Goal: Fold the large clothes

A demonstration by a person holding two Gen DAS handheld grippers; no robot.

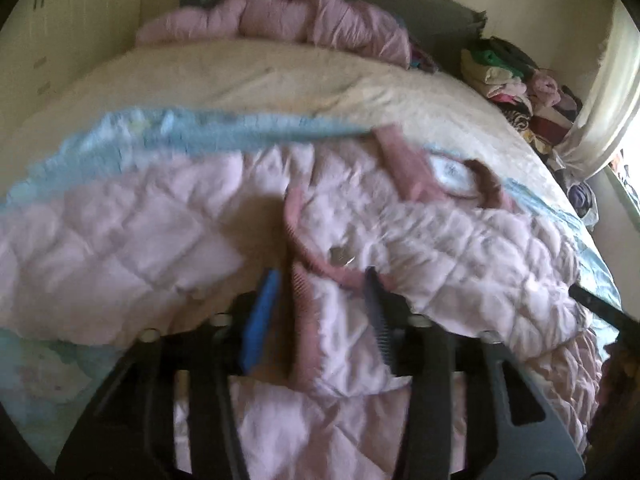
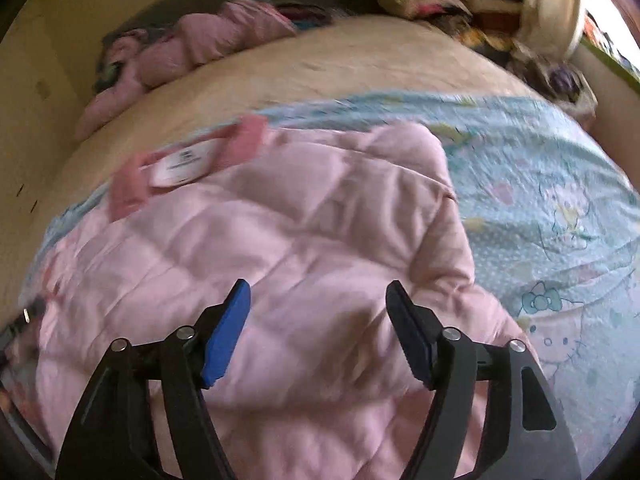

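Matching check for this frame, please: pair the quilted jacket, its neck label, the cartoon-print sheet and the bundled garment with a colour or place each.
Things:
1. quilted jacket
2. neck label
3. cartoon-print sheet
4. bundled garment

Descriptions:
A. white, inside the darker pink collar
B. light blue, spread under the jacket
C. pale pink, lying under both grippers
D. pink, heaped at the far side of the bed

Pairs: 1-C, 2-A, 3-B, 4-D

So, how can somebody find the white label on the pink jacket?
On the bed, the pink quilted jacket lies on the blue cartoon sheet. At the jacket's far end is its darker pink collar. The white label sits inside it, the only white patch there.
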